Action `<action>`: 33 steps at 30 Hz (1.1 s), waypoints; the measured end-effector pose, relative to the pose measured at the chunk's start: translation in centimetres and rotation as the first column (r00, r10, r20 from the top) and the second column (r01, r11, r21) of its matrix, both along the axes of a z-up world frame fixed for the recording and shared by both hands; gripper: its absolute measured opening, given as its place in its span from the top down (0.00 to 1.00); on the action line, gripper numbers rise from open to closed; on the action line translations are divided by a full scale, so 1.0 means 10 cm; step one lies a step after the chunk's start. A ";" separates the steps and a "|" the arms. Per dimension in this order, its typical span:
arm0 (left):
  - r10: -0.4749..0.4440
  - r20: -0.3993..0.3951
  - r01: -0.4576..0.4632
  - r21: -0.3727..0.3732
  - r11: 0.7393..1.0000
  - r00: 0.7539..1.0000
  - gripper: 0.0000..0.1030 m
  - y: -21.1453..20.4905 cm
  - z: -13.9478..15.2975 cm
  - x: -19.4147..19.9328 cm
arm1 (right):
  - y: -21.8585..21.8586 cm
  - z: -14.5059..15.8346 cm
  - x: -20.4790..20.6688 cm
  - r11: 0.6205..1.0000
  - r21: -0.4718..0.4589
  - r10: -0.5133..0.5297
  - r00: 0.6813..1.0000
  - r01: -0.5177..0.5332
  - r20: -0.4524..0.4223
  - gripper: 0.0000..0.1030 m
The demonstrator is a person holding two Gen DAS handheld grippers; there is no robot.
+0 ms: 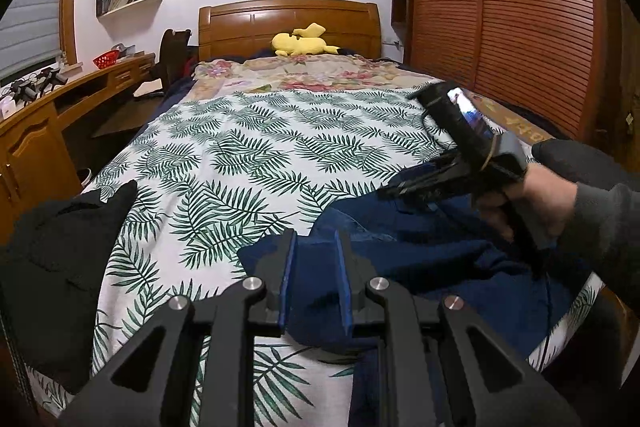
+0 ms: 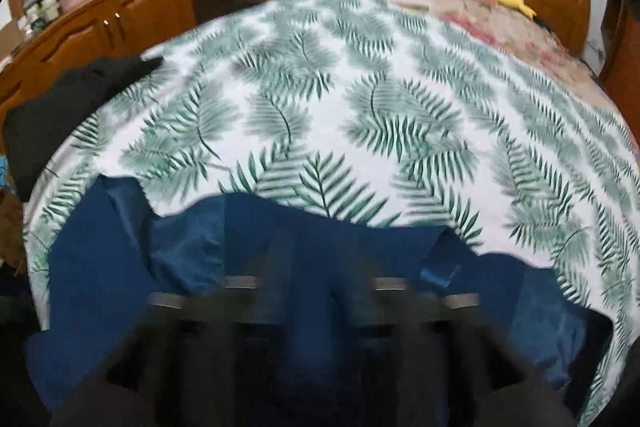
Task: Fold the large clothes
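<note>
A dark blue garment [image 1: 460, 267] lies rumpled on the foot end of the leaf-print bedspread [image 1: 248, 147], the landmark for everything here, and its lower edge hangs over the bedspread's near border. In the left wrist view, the left gripper [image 1: 316, 279] sits at that near border with its two blue-lined fingers [image 1: 289, 267] spread apart, a fold of the blue cloth lying between them and under them, not pinched. The right gripper [image 1: 394, 189] hovers just above the garment toward the bedspread's right side, held in a bare hand [image 1: 536, 203]; its fingers point across the cloth, and whether they are spread or pressed together cannot be told, since its own camera view is blurred. A black garment [image 1: 64, 251] lies bunched on the bedspread's near left corner. Beyond the far end of the bedspread, a yellow plush toy [image 1: 304, 41] rests against the wooden headboard [image 1: 288, 15].
</note>
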State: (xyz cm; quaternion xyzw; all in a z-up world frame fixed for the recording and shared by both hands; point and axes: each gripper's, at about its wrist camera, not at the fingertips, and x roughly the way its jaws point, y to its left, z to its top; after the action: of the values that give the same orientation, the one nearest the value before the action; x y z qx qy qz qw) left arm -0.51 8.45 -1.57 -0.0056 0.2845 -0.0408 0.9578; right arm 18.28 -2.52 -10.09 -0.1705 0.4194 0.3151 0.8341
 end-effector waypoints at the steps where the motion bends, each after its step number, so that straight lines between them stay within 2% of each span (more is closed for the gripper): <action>1: 0.000 -0.004 0.000 0.002 1.000 1.000 0.84 -0.01 0.00 0.01 | 0.01 -0.06 0.02 1.000 0.003 -0.002 1.000 0.002 -0.014 0.38; 3: -0.002 -0.009 0.002 0.007 1.000 1.000 0.84 -0.01 -0.02 0.02 | 0.05 -0.20 0.08 1.000 -0.014 -0.015 0.999 0.014 -0.049 0.38; 5: -0.004 -0.014 0.004 0.008 1.000 1.000 0.84 -0.02 -0.04 0.04 | 0.07 -0.38 0.18 0.999 -0.043 -0.032 0.992 0.027 -0.124 0.40; 7: -0.009 -0.021 0.009 0.009 1.000 1.000 0.84 -0.03 -0.05 0.06 | 0.05 -0.43 0.19 1.000 -0.017 -0.007 0.987 0.004 -0.164 0.65; 8: -0.013 -0.024 0.013 0.010 1.000 1.000 0.84 -0.05 -0.06 0.07 | 0.06 -0.41 0.18 1.000 0.013 0.030 0.980 -0.028 -0.194 0.99; 10: -0.025 -0.027 0.026 0.014 1.000 0.999 0.84 -0.09 -0.07 0.09 | 0.06 -0.35 0.11 0.998 -0.001 0.067 0.983 -0.068 -0.171 0.99; 12: -0.039 -0.026 0.039 0.010 0.999 0.999 0.84 -0.13 -0.06 0.10 | 0.02 -0.17 -0.01 0.997 -0.011 0.075 0.995 -0.076 -0.065 1.00; 14: -0.049 -0.025 0.050 0.008 0.999 0.998 0.84 -0.16 -0.05 0.11 | -0.14 0.10 -0.07 1.000 0.031 0.001 0.998 -0.003 0.058 1.00; 16: -0.067 -0.026 0.067 0.005 0.998 0.997 0.84 -0.22 -0.06 0.14 | -0.34 0.37 -0.09 0.991 0.044 -0.131 0.971 0.125 0.202 1.00; 17: -0.071 -0.026 0.071 0.004 0.997 0.997 0.83 -0.23 -0.06 0.14 | -0.44 0.46 -0.06 0.981 0.045 -0.192 0.952 0.187 0.239 0.99; 19: -0.083 -0.032 0.084 0.010 0.996 0.996 0.80 -0.28 -0.07 0.17 | -0.52 0.50 0.02 0.982 0.000 -0.184 0.955 0.190 0.231 0.96; 20: -0.084 -0.035 0.084 0.014 0.996 0.996 0.79 -0.30 -0.08 0.18 | -0.54 0.49 0.07 0.978 -0.039 -0.194 0.957 0.206 0.215 0.81; 21: -0.085 -0.038 0.086 0.016 0.996 0.996 0.79 -0.31 -0.08 0.20 | -0.61 0.49 0.09 0.970 -0.059 -0.217 0.952 0.234 0.216 0.57; 23: -0.088 -0.047 0.089 0.021 0.996 0.995 0.78 -0.32 -0.09 0.22 | -0.78 0.56 0.06 0.971 -0.027 -0.227 0.952 0.238 0.207 0.41; 28: -0.075 -0.074 0.078 0.049 0.996 0.994 0.76 -0.27 -0.13 0.31 | -1.42 0.73 -0.24 0.973 0.014 -0.229 0.948 0.231 0.221 0.41; 31: -0.064 -0.104 0.068 0.036 0.997 0.993 0.75 -0.19 -0.15 0.45 | -1.80 0.70 -0.38 0.972 -0.005 -0.227 0.948 0.234 0.225 0.41; 33: -0.055 -0.120 0.063 0.060 0.996 0.991 0.74 -0.18 -0.19 0.57 | -2.00 0.63 -0.40 0.968 -0.030 -0.237 0.946 0.249 0.223 0.41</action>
State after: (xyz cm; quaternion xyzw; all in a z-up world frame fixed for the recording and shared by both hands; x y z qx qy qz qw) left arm 5.20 6.65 -3.46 0.0308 0.3421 -0.0596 0.9372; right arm 14.30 -22.54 -3.76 -0.1750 0.3522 0.1772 0.9022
